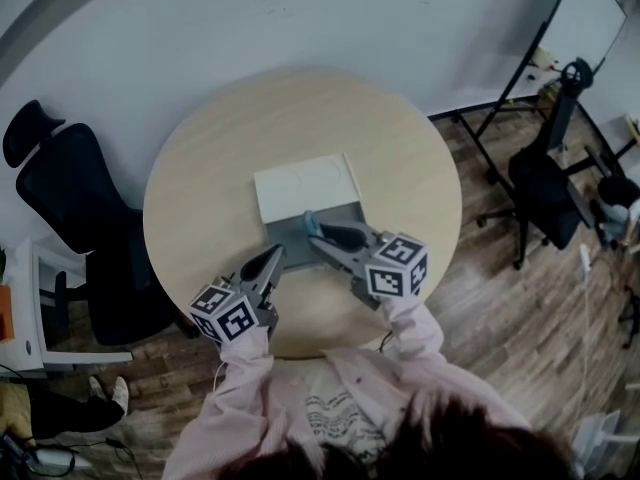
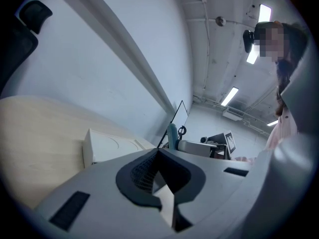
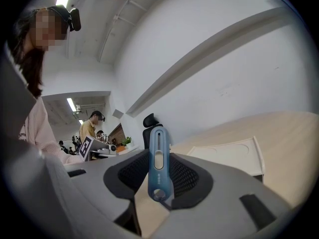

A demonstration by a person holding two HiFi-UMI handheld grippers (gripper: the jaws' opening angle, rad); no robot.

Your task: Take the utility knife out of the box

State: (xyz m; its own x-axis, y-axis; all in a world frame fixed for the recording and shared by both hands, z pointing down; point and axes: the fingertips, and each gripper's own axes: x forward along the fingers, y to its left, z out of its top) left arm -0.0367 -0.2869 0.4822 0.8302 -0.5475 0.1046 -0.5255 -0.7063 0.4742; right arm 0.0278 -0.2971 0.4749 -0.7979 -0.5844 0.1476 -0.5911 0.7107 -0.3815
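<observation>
On a round wooden table (image 1: pixel 200 183), an open box (image 1: pixel 345 213), its white lid (image 1: pixel 305 188) laid back flat behind the grey tray. Right gripper (image 1: pixel 322 238) over the near part of that tray, jaws pinching a blue utility knife (image 3: pixel 158 158) by its two sides. In the right gripper view, knife standing up between the dark pads, slider facing the camera, round hole at the low end. Left gripper (image 1: pixel 272 261) just beside the near left corner of the box, jaws pressed together at the tips, nothing between them. Black office chair (image 1: pixel 70 198) left of the table, well apart from the box.
</observation>
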